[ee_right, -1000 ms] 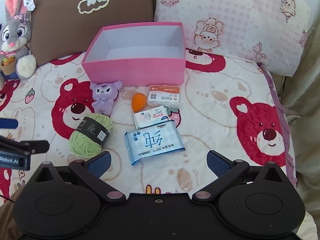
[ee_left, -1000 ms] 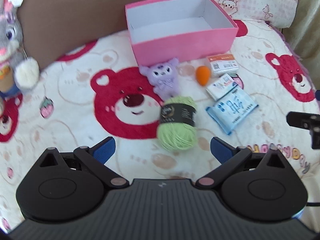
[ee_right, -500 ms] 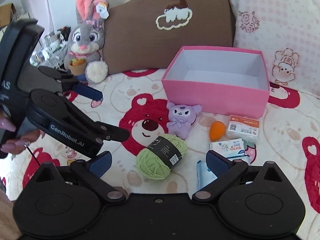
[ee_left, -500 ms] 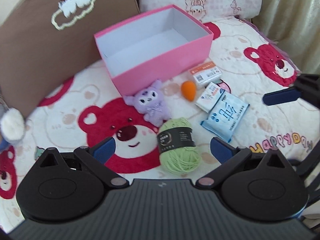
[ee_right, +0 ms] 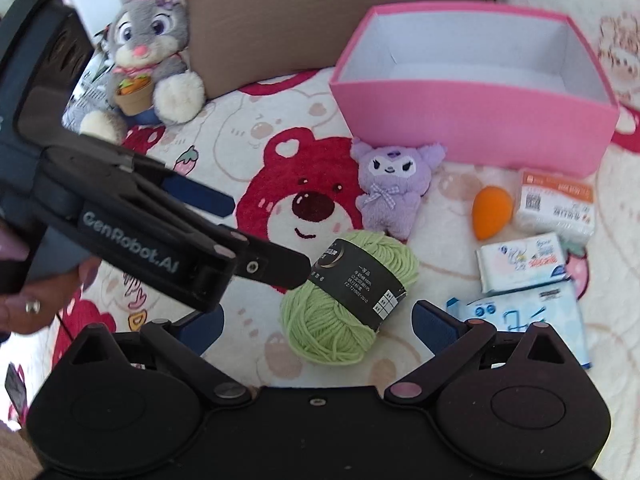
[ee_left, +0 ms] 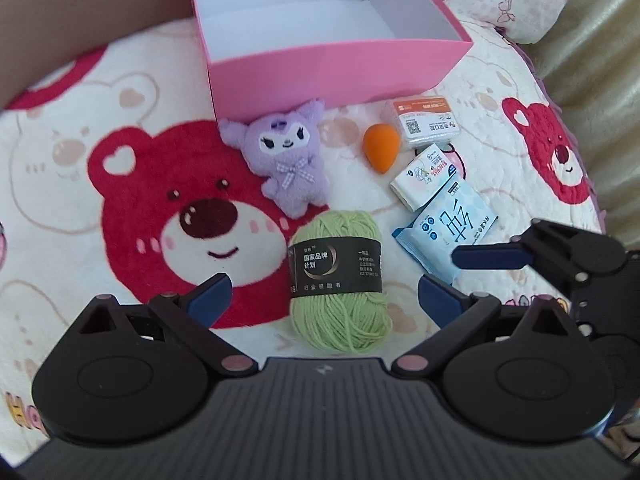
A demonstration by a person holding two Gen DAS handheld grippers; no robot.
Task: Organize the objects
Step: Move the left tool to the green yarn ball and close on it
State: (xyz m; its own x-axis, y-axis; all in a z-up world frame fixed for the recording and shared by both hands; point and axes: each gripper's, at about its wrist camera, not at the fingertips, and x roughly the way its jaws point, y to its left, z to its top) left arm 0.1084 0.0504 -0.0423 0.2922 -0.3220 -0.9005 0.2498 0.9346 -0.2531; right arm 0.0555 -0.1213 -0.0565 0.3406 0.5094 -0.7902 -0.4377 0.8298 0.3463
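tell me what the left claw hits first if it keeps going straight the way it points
Most likely the green yarn ball, lying on the bear blanket between the open left claw fingers. Past it lies the purple plush; depth is hard to judge.

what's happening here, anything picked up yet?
Nothing yet. A person holds two handheld grippers over a bear-print blanket. The left gripper and right gripper are both open, both aimed at the green yarn ball. The pink box is empty. The purple plush, orange sponge and three packets lie loose in front of it.
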